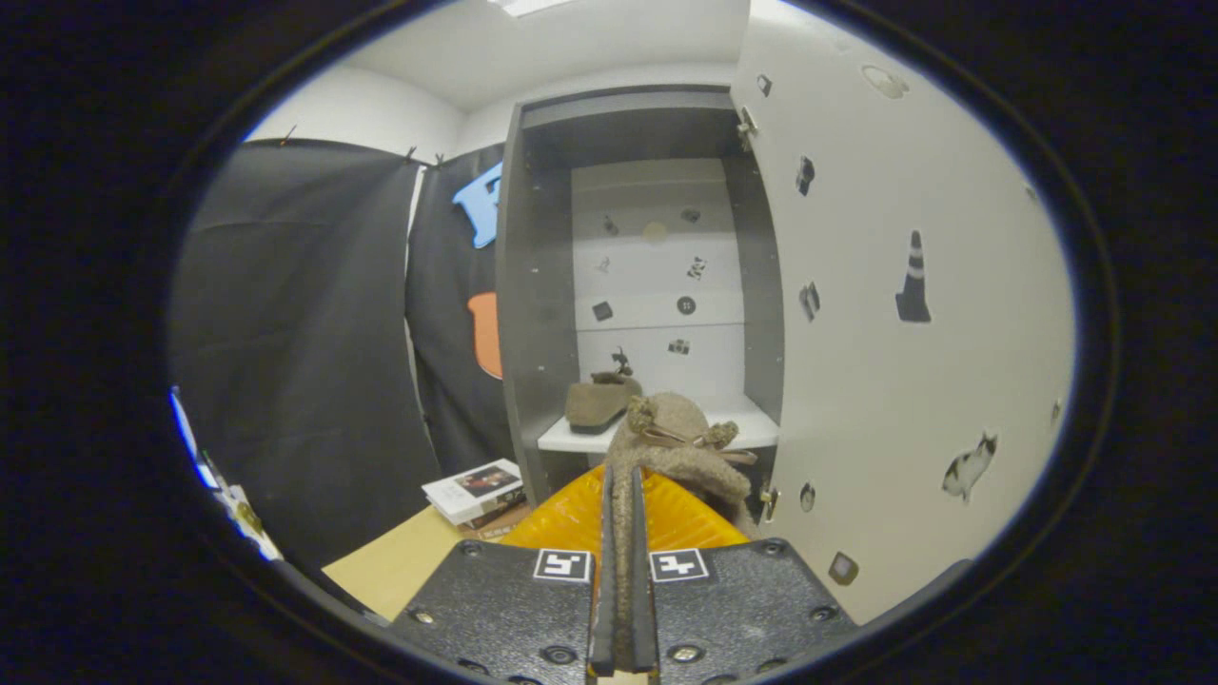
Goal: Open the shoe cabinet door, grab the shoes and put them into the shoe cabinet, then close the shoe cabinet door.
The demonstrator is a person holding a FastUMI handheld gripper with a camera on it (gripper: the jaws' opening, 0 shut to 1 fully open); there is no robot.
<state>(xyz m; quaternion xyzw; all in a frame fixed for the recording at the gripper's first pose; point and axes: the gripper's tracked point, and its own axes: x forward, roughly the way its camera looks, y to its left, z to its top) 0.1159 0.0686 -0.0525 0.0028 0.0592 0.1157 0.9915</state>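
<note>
held shoe (677,440): tan fuzzy slipper with a small bow on top, pinched by its edge between the two fingers, hanging just ahead of them, in front of the cabinet's open front
tool (623,504): clenched on the held shoe, both fingers pressed nearly together on a thin strip of the slipper's fabric
second shoe (599,401): matching tan slipper, already lying on the white shelf inside the cabinet, left part of the shelf, beyond the held shoe
shelf (752,430): white board low in the cabinet, carries the second shoe, right part bare
shoe cabinet (533,314): tall, dark grey side walls, pale back panel with small stickers, standing open straight ahead of the fingers
cabinet door (913,381): white, swung wide open to the right of the opening, hinges visible at top and bottom, inner face dotted with stickers incl. a traffic cone and a cat
books (474,493): small stack lying left of the cabinet's base, on a light wood desk (400,561)
booth wall (304,362): black cloth, left of the cabinet
ceiling: white, light panel at top
</note>
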